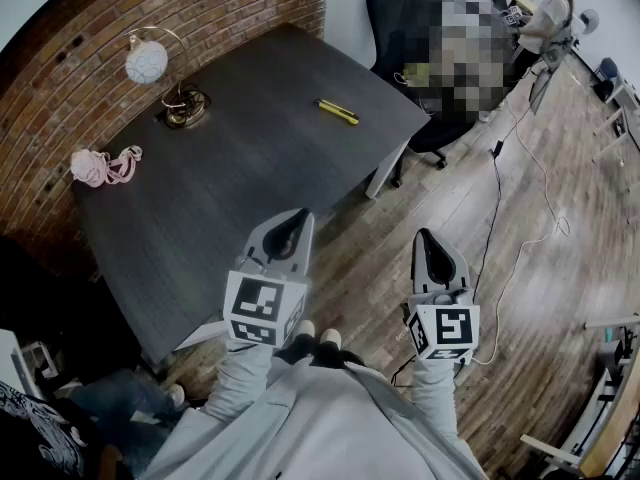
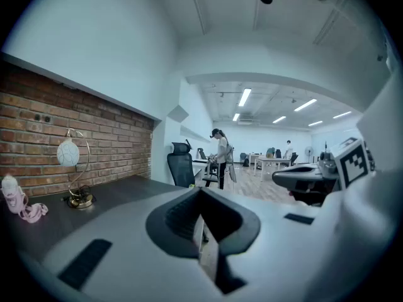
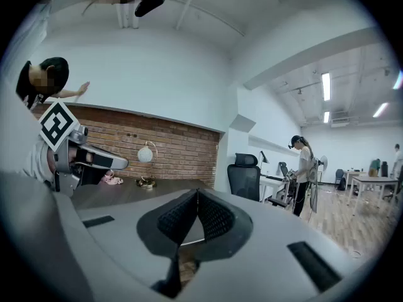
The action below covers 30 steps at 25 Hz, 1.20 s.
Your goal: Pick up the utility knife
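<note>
where the utility knife [image 1: 338, 112] lies: flat on the dark worktop [image 1: 240, 178], yellow and black, close to the far right edge and just short of the corner by the black office chair [image 1: 405, 23]; nothing touches it.
left claw [image 1: 290, 222]: jaws together with nothing between them, its tip over the near right edge of the worktop, well apart from the knife; the left gripper view looks over the closed tips at the long, dark surface.
right claw [image 1: 430, 240]: jaws closed and empty, hanging over the wooden floor [image 1: 560, 298] off the worktop's right side; the right gripper view shows its ribbed pads meeting at the tip.
open room: a broad bare stretch of worktop runs from the left claw up to the knife.
wall edge: a lamp [image 1: 160, 78] with a white globe and a brass foot stands by the brick wall [image 1: 200, 8], and a pink bundle [image 1: 100, 166] lies nearer along it; both are well apart from the knife.
right edge: the worktop ends above the floor, where a pale cable [image 1: 520, 258] trails.
far side: a person [image 1: 548, 13] stands at another desk beyond the chair.
</note>
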### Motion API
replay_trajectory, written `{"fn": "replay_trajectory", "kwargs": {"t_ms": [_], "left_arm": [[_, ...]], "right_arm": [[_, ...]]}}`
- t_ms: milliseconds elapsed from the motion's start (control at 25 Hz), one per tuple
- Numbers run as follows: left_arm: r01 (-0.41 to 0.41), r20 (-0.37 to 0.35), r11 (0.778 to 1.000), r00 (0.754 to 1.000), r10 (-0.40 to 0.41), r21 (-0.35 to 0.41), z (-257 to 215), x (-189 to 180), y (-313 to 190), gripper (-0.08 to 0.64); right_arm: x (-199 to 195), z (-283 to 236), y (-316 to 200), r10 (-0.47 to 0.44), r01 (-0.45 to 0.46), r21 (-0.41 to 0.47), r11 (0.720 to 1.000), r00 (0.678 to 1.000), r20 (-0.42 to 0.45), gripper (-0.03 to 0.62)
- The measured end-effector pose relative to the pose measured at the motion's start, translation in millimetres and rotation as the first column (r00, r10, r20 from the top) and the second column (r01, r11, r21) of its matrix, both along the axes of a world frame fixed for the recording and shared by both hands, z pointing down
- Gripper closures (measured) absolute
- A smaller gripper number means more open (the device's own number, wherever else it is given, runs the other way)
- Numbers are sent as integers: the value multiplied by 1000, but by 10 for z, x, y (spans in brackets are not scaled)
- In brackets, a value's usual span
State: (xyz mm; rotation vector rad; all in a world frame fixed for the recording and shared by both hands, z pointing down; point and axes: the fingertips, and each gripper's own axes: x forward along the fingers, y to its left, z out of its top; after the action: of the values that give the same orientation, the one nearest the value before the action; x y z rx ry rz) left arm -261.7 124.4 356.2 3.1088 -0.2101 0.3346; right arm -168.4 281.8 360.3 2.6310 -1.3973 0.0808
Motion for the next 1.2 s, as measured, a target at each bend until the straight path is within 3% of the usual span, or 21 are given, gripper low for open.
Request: {"fn": "replay_trajectory", "kwargs": {"t_ms": [720, 1200], "left_arm": [[9, 22, 1000, 1000, -10, 28, 53, 235, 355, 540], [-1, 17, 1000, 1000, 0, 24, 131, 1258, -189, 540]], "right_arm": [[279, 80, 434, 10, -12, 58, 998, 999, 39, 572], [1204, 190, -164, -5, 3, 49, 999, 999, 51, 572]]}}
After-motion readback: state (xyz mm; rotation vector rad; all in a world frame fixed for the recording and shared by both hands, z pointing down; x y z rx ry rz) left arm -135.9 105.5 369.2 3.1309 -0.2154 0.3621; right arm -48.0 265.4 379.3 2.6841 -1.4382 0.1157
